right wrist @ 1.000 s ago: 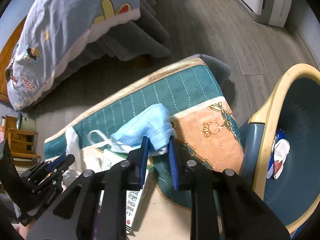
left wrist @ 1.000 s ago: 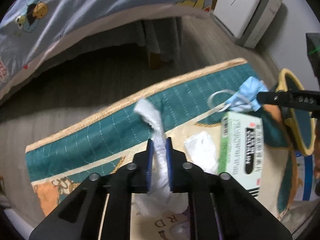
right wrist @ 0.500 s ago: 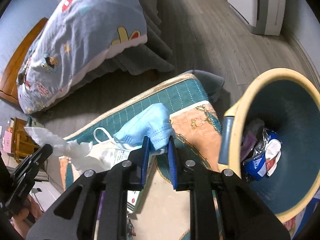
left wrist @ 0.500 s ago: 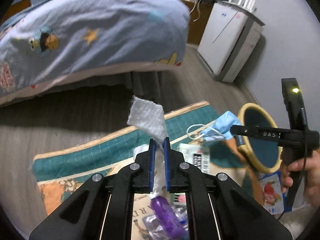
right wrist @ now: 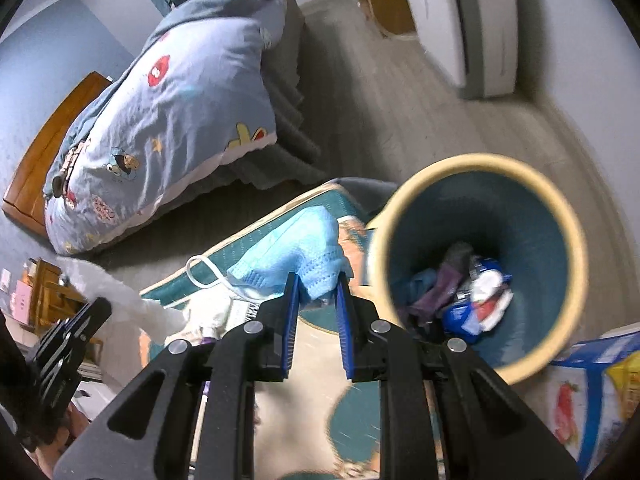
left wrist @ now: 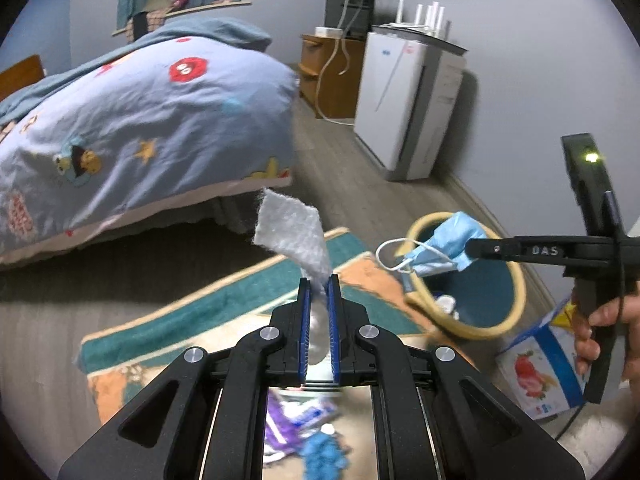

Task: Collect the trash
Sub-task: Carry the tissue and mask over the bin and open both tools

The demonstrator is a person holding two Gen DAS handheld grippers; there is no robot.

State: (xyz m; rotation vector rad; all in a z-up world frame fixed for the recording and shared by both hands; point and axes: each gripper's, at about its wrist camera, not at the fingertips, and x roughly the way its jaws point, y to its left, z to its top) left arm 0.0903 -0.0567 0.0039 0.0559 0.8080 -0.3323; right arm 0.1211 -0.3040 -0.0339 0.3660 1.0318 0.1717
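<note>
Left wrist view, one tissue, one mask, one bin

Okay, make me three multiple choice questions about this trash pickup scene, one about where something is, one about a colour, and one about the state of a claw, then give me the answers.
1. Where is the face mask?
A. Lying in the bin
B. Pinched in the right claw
C. On the bed

2. What colour is the inside of the bin?
A. Dark teal blue
B. Red
C. White

3. What is the left claw doing?
A. Hanging open with nothing in it
B. Gripping a box
C. Shut on a white tissue

Answers:
1 B, the mask's edge sits between the right claw's blue pads.
2 A, teal shows inside the cream rim.
3 C, the tissue stands up from between the closed pads.
</note>
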